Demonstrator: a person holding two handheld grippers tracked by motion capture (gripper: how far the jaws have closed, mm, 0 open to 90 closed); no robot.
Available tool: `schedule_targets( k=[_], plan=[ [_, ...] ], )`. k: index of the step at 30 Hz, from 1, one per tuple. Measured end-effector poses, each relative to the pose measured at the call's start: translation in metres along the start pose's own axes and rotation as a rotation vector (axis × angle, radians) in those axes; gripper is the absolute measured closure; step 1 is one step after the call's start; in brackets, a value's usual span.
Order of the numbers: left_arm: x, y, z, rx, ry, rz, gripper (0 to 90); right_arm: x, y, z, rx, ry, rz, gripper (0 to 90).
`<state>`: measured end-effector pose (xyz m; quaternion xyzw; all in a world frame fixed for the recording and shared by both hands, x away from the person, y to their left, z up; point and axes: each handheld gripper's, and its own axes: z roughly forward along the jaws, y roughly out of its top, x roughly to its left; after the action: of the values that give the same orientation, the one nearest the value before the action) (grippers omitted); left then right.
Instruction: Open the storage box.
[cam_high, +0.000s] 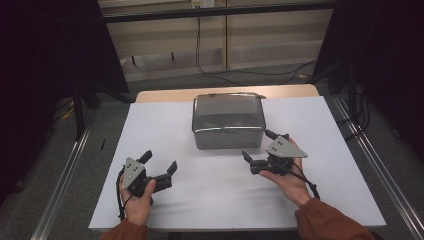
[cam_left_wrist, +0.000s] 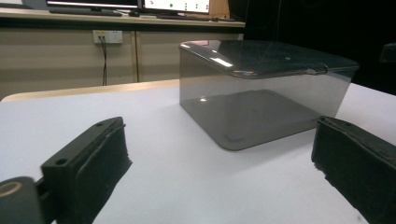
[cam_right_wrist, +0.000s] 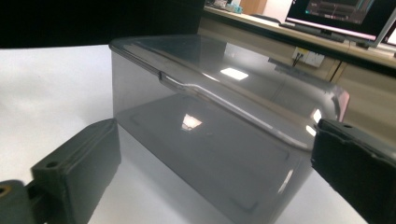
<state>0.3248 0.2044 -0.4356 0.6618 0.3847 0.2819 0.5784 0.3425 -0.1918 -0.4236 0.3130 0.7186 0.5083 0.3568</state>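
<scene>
A smoky clear plastic box (cam_high: 228, 120) with its lid on stands on the white table top (cam_high: 165, 125), toward the far middle. My left gripper (cam_high: 161, 162) rests near the front left, jaws wide apart and nothing between them; the left gripper view has the box (cam_left_wrist: 261, 93) ahead and to the right. My right gripper (cam_high: 259, 145) is open close to the box's front right corner, with the box (cam_right_wrist: 210, 135) filling the gap between its jaws without touching them. The box looks empty.
The white top lies on a wooden table (cam_high: 165, 93) whose far edge shows behind the box. Dark curtains stand at both sides, and cables (cam_high: 220, 70) run across the floor beyond. Metal rails (cam_high: 65, 175) flank the table.
</scene>
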Motion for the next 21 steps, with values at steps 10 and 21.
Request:
schedule_targets(
  k=[10, 21],
  plan=[
    [0.002, 0.001, -0.001, 0.036, 0.000, 0.021, 4.4, 0.009, 0.011, 0.016, 0.030, -0.031, -0.161, 3.8],
    [0.004, 0.001, -0.002, 0.042, 0.008, 0.017, 3.6, 0.022, 0.017, 0.031, 0.063, -0.019, -0.340, 3.4]
  ],
)
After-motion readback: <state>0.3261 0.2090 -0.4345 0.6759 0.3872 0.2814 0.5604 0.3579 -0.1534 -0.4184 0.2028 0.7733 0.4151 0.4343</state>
